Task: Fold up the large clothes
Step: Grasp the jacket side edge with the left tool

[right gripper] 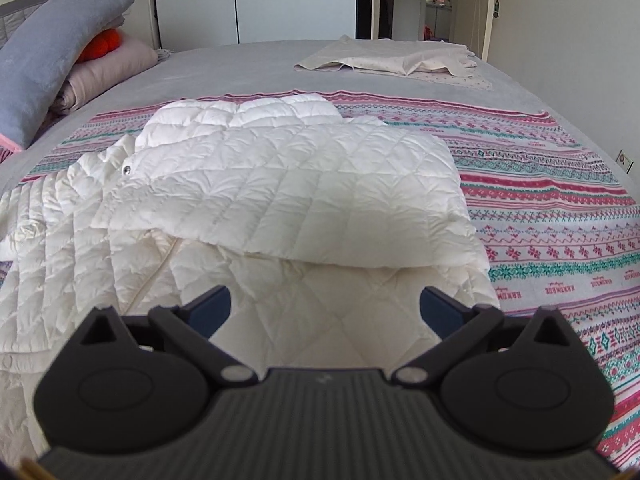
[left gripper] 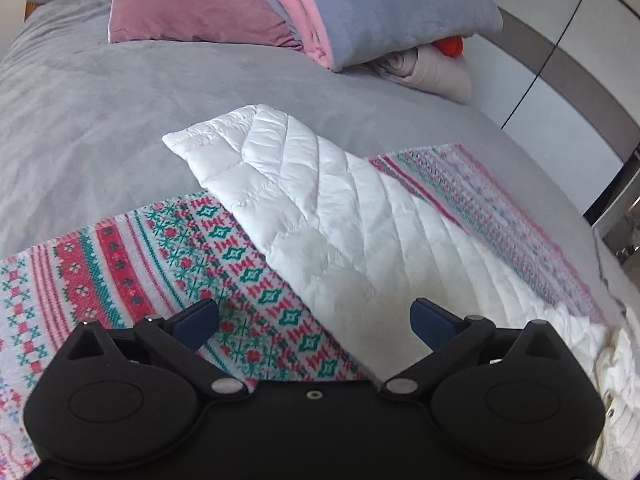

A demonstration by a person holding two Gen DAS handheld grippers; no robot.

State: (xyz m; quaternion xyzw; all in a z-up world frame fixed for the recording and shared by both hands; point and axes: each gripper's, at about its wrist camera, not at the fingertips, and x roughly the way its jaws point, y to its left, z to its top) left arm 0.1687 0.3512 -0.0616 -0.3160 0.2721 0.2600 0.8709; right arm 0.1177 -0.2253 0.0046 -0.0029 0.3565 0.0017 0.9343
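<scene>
Covering grey bed (right gripper: 248, 56): patterned blanket (right gripper: 540, 216); wardrobe (right gripper: 280, 4) behind.

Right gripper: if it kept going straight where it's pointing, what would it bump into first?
Probably the white quilted jacket. The open right gripper points down at it, nothing between; exact depth is unclear.

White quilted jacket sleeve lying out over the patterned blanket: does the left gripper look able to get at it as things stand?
Probably yes. The left gripper is open, pointing at the sleeve, which lies flat on the patterned blanket with nothing over it or between them.
</scene>
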